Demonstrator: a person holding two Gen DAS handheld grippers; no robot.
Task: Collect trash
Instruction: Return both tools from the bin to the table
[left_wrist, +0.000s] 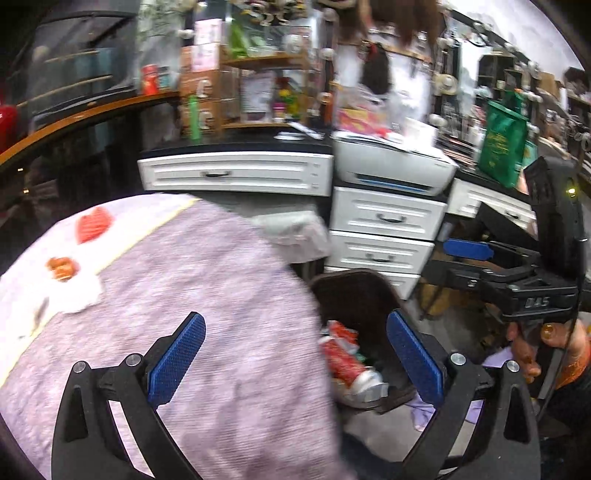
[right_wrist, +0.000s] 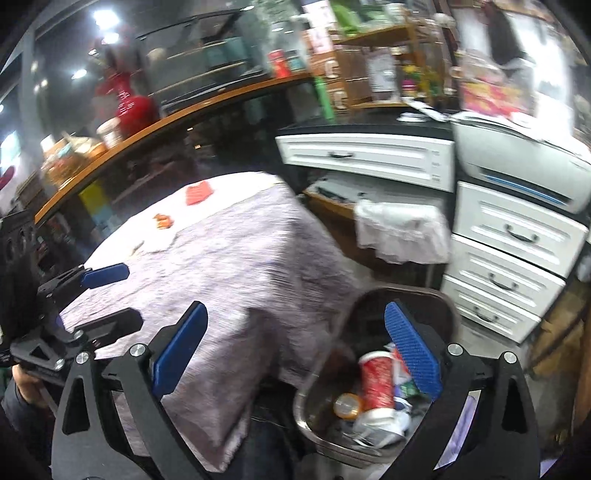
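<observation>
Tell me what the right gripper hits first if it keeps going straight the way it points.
Probably the tablecloth's draped edge beside the bin: the open right gripper centres about there, its right finger over the trash. Depth is unclear, so it might pass into the bin.

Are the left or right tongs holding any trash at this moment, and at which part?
Nothing is held. The left tongs and the right tongs both stand open with nothing between them.

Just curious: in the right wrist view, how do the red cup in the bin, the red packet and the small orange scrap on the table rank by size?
As they look:
1. Red cup, though nearest the camera
2. Red packet
3. Orange scrap
</observation>
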